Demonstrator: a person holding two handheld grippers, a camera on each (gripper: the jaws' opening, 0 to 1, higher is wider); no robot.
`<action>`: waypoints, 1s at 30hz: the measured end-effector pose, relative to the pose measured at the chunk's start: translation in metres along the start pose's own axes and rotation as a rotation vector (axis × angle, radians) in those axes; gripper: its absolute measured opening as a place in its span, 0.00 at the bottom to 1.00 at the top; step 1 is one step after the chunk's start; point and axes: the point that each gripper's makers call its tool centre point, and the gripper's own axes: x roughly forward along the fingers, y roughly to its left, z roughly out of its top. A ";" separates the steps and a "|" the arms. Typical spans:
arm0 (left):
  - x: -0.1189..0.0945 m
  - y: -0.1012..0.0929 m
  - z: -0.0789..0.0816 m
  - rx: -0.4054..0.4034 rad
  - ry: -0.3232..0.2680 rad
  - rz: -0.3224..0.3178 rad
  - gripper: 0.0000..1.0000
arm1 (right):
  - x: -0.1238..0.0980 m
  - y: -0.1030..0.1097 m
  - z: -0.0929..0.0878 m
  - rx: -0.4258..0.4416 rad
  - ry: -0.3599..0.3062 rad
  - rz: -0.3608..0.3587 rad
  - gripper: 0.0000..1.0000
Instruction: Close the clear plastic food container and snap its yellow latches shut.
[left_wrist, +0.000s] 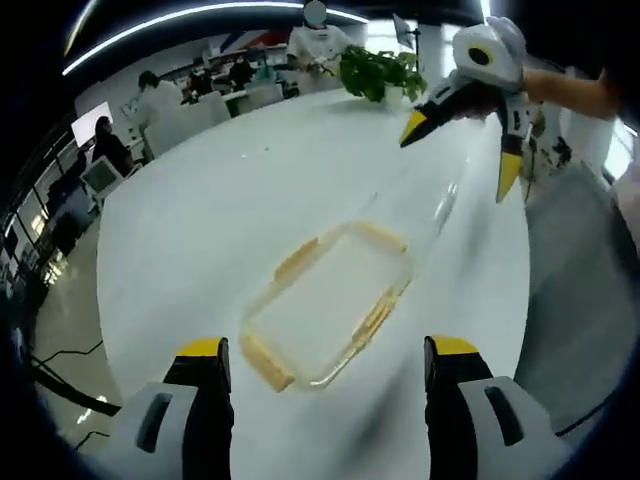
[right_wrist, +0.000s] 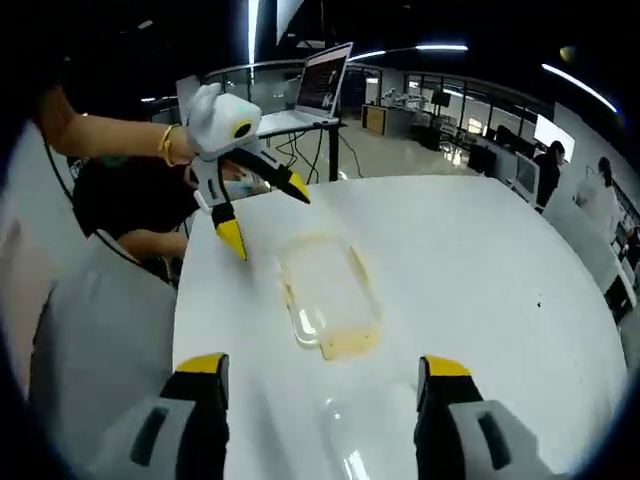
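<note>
The clear plastic container (left_wrist: 325, 305) with yellow latches along its sides lies flat on the white table (left_wrist: 200, 200), just beyond my left gripper (left_wrist: 328, 350), whose jaws stand open and empty. My right gripper (left_wrist: 460, 155) hovers open above the table's far side, apart from the container. In the right gripper view the container (right_wrist: 328, 295) lies ahead of my open right gripper (right_wrist: 320, 365), and the left gripper (right_wrist: 265, 213) hangs open over the table edge behind it. A faint clear shape (left_wrist: 435, 210) lies beside the container; I cannot tell whether it is a lid.
A green plant (left_wrist: 378, 72) stands at the table's far edge. An open laptop (right_wrist: 320, 80) sits on a desk beyond the table. People sit at desks in the background. The person's grey clothing (right_wrist: 100, 320) borders the table's edge.
</note>
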 end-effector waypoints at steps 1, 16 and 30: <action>0.003 0.001 -0.001 0.015 0.011 -0.011 0.78 | 0.004 -0.001 0.000 -0.006 0.013 0.010 0.77; 0.031 0.010 -0.012 0.107 0.105 -0.066 0.77 | 0.069 -0.013 -0.010 -0.061 0.200 0.085 0.72; 0.051 0.029 -0.044 0.141 0.234 -0.091 0.71 | 0.096 -0.014 -0.034 -0.098 0.350 0.069 0.70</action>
